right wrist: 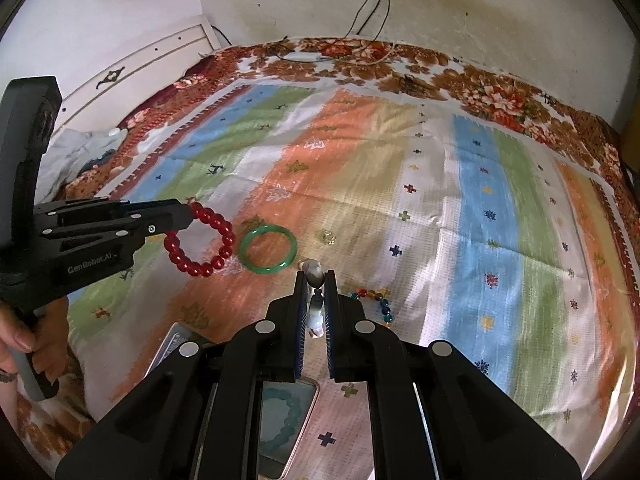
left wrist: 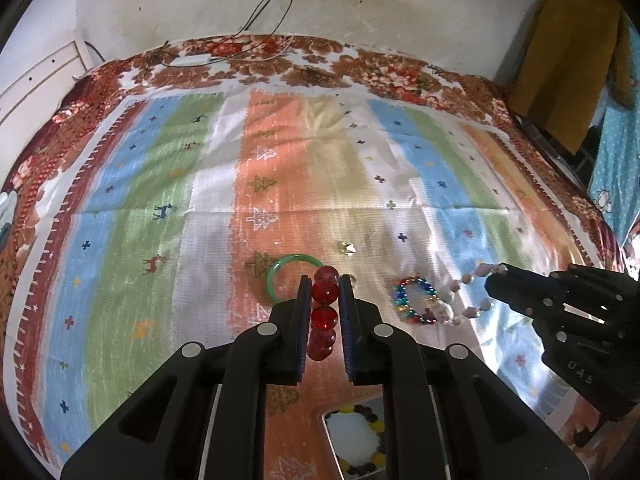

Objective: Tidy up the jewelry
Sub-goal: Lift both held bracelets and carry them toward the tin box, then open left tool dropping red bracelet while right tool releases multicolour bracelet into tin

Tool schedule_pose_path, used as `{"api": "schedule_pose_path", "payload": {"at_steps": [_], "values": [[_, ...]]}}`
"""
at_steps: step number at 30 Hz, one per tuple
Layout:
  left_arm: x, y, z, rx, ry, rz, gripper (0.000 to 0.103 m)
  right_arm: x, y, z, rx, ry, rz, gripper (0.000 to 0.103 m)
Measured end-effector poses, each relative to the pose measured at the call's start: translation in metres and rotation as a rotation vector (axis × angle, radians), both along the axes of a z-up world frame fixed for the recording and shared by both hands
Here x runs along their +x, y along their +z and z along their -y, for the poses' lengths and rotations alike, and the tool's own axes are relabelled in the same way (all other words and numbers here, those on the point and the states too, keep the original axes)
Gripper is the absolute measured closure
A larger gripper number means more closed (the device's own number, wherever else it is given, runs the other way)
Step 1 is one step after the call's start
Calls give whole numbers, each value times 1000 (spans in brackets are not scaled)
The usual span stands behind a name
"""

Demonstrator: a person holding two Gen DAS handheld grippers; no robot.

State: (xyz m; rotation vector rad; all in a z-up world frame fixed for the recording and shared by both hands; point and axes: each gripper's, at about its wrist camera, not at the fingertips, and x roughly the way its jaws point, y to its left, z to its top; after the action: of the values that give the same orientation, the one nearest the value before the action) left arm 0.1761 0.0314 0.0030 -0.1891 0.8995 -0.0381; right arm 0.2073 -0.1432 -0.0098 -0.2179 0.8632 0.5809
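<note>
My left gripper (left wrist: 325, 284) is shut on a red bead bracelet (left wrist: 324, 312), which hangs as a ring (right wrist: 202, 242) off its tip (right wrist: 188, 212) above the striped cloth. My right gripper (right wrist: 315, 276) is shut on a pale pink-and-white bead bracelet (right wrist: 314, 276); the left wrist view shows its loop (left wrist: 460, 300) dangling from the right tip (left wrist: 494, 280). A green bangle (right wrist: 268, 250) lies flat on the orange stripe, a small clear ring (left wrist: 346, 247) just beyond it. A multicoloured bead bracelet (left wrist: 414, 300) rests on the cloth to the right.
Two open trays sit near me: one (left wrist: 326, 432) holds a dark and yellow bead bracelet, the other (right wrist: 310, 396) a pale teal bead bracelet. A hand (right wrist: 24, 336) grips the left handle. Cables (right wrist: 320, 56) lie at the bed's far edge; clothes (left wrist: 568, 60) hang right.
</note>
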Motion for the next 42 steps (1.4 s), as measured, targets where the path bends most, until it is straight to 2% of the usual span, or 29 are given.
{"api": "schedule_pose_path", "payload": {"at_steps": [9, 24, 39, 40, 41, 42], "values": [[-18, 11, 7, -23, -28, 37, 90, -18, 10, 0, 27, 32, 23, 94], [-52, 16, 22, -17, -74, 67, 90, -43, 13, 8, 62, 56, 24, 94], [-71, 3, 39, -17, -126, 28, 90, -64, -1, 11, 54, 98, -33, 93], [-72, 3, 39, -15, -119, 31, 86, -64, -3, 11, 53, 98, -41, 93], [-72, 3, 38, -17, -112, 30, 72, -63, -4, 12, 52, 92, -47, 90], [-73, 4, 37, -21, -109, 31, 66, -63, -5, 13, 51, 86, -47, 80]]}}
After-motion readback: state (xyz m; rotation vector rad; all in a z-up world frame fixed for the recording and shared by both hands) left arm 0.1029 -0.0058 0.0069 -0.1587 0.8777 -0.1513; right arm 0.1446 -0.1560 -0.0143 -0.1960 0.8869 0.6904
